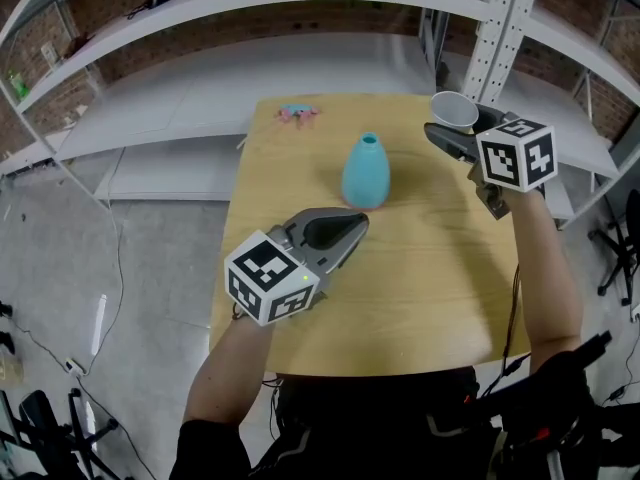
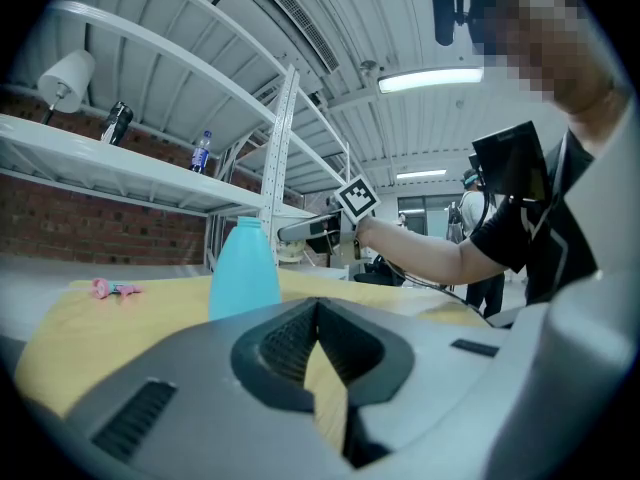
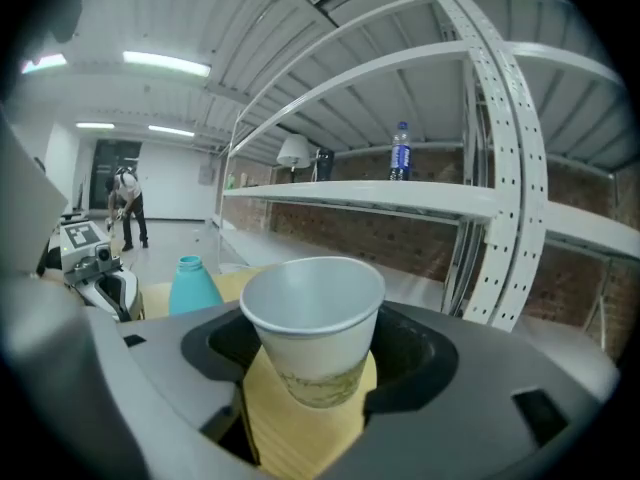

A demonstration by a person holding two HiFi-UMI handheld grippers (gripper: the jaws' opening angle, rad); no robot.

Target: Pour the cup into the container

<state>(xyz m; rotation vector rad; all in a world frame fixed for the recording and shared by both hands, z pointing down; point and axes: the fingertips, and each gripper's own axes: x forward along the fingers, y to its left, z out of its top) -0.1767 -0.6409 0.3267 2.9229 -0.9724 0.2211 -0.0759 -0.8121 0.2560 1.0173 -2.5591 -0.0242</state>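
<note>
A teal narrow-necked container (image 1: 365,173) stands upright at the middle of the wooden table (image 1: 420,288). My right gripper (image 1: 450,128) is shut on a white paper cup (image 1: 455,110), held upright over the table's back right corner, to the right of the container. In the right gripper view the cup (image 3: 312,328) sits between the jaws of my right gripper (image 3: 315,368), with the container (image 3: 192,286) to the left beyond it. My left gripper (image 1: 340,230) is shut and empty, just in front of the container. In the left gripper view the container (image 2: 243,268) rises beyond my left gripper (image 2: 318,308).
A small pink object (image 1: 297,114) lies at the table's back left corner. White metal shelving (image 1: 300,58) runs behind the table, with a perforated upright post (image 1: 505,28) near the cup. A person (image 3: 127,206) stands far off in the room.
</note>
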